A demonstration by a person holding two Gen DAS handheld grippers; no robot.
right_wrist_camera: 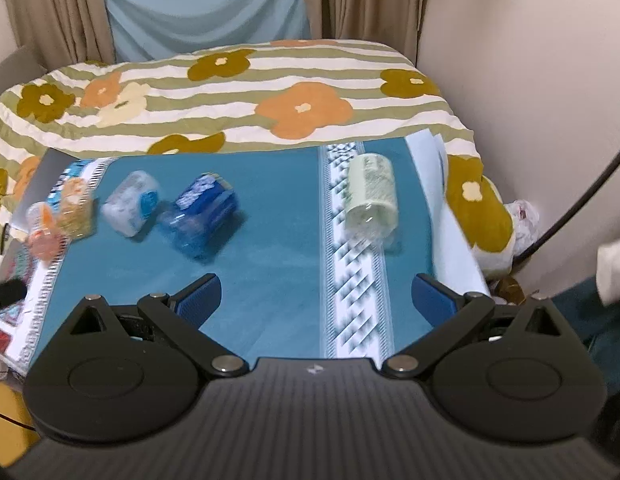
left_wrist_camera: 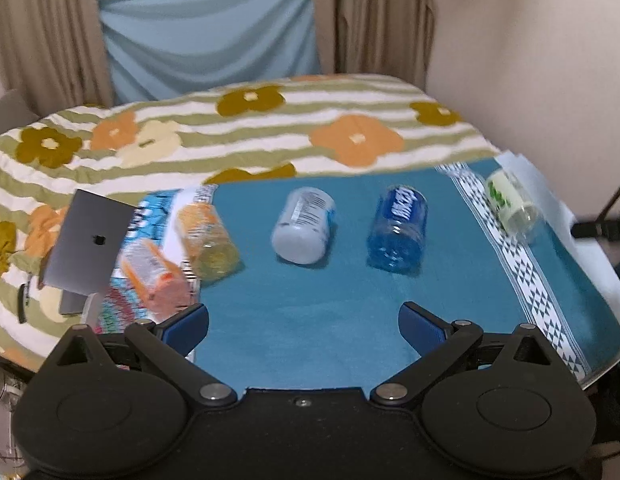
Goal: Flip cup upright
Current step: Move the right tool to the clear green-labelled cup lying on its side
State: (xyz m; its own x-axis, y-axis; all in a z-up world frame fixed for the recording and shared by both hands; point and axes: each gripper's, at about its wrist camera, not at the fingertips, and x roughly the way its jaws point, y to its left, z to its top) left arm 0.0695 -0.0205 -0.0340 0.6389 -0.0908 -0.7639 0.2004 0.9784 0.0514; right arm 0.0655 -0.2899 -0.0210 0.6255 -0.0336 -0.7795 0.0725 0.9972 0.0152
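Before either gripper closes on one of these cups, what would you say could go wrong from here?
1. All five cups lie on their sides, so a nudge might roll one; the green cup lies near the teal mat's right edge.
2. The white cup and blue cup lie close together, as do the yellow cup and orange cup, so the open left gripper or right gripper may bump a neighbour.

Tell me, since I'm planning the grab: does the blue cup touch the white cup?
Apart. The left wrist view shows bare teal cloth between the blue cup and the white cup.
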